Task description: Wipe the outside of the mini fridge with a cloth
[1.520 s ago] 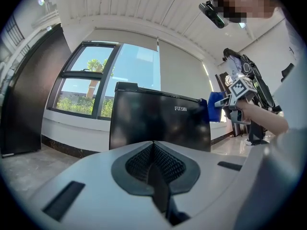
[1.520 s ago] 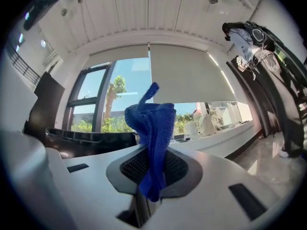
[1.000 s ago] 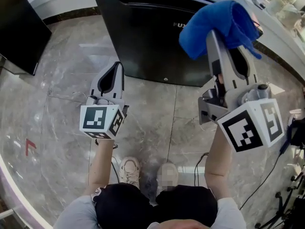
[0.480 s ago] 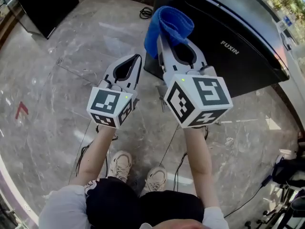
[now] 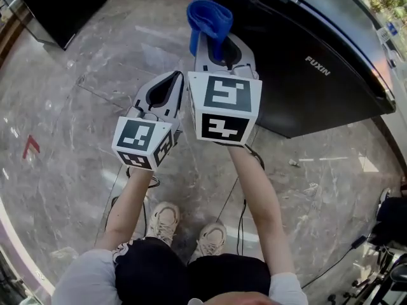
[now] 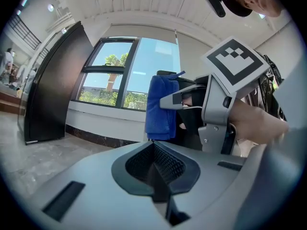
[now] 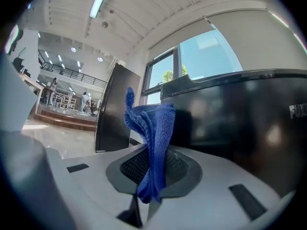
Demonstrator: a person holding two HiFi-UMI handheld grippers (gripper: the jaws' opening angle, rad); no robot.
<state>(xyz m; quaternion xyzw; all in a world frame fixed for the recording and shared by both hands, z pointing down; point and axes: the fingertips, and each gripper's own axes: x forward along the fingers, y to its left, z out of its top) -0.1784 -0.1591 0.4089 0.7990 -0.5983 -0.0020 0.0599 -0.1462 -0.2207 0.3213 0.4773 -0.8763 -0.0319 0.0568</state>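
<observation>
Spacious public hall: marble floor, mezzanine.

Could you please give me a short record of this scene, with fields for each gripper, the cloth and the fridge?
cloth: blue, bunched, sticking up past the jaws
right gripper: shut on cloth, held ahead of the left one
left gripper: shut, nothing between its jaws
mini fridge: black, standing on the floor
cloth on fridge: cannot tell if touching

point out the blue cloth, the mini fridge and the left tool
blue cloth (image 5: 208,19): head view, bunched upper fold
mini fridge (image 5: 299,100): head view, broad black face
left tool (image 5: 178,77): head view, its closed tips
</observation>
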